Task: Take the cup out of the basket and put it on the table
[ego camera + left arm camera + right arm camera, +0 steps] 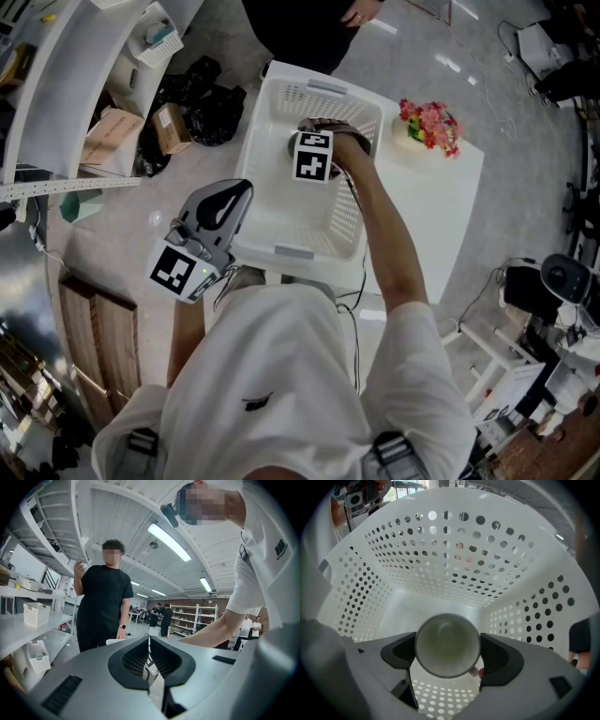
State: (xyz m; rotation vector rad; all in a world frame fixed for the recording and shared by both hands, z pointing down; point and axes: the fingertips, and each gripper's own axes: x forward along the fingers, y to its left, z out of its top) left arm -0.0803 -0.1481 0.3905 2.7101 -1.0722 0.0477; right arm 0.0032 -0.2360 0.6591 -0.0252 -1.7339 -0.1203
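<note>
My right gripper [448, 649] has its jaws clamped across the cup [446, 639], mouth toward its camera, inside the basket [440, 559]. Bare surface [441, 197] lies right of the basket. The left gripper [149, 660] has its jaws together.

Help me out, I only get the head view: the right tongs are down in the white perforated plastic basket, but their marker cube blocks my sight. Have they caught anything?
Observer: Yes. The right gripper view shows the right tongs shut on a round white cup, one jaw on each side of it, inside the white perforated plastic basket.
Operator: Is anything in the cup?
Observer: Its mouth faces that camera, and the inside looks bare.
Operator: And the left tongs, held outside the basket?
Observer: The left gripper view shows the left tongs with jaws pressed together and nothing between them.
</note>
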